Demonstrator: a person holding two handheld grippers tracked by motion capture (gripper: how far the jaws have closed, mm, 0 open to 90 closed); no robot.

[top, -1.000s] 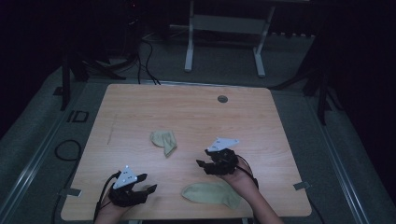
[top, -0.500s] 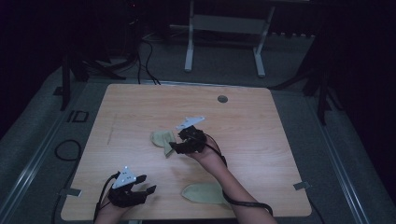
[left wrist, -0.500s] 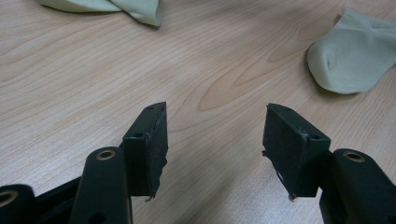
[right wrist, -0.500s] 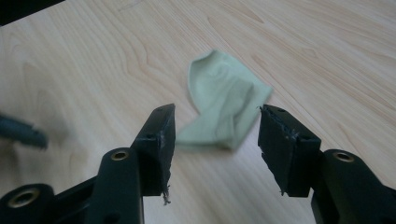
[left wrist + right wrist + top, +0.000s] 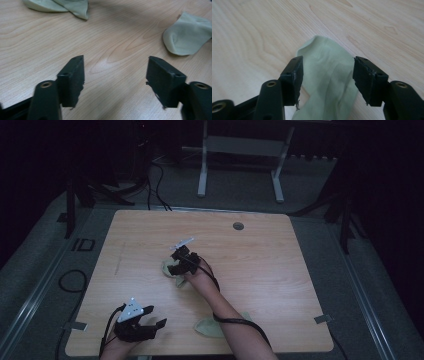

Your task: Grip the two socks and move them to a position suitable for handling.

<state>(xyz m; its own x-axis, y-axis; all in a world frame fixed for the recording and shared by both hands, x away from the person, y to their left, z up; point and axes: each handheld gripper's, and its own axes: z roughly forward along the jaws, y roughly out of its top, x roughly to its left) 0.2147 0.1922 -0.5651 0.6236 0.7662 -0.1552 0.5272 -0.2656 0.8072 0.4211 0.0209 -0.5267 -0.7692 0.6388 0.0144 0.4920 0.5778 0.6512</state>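
Now that the right gripper [image 5: 174, 266] has crossed from the near sock [image 5: 212, 326] to the far sock [image 5: 325, 87], which lies between its just-widened jaws, apparently ungripped, a pickup seems next; the left gripper [image 5: 149, 325] idles open.

high view: overhead, facing forward-down, far | gripper views: low, close over table [image 5: 280, 270] | shared: tabletop
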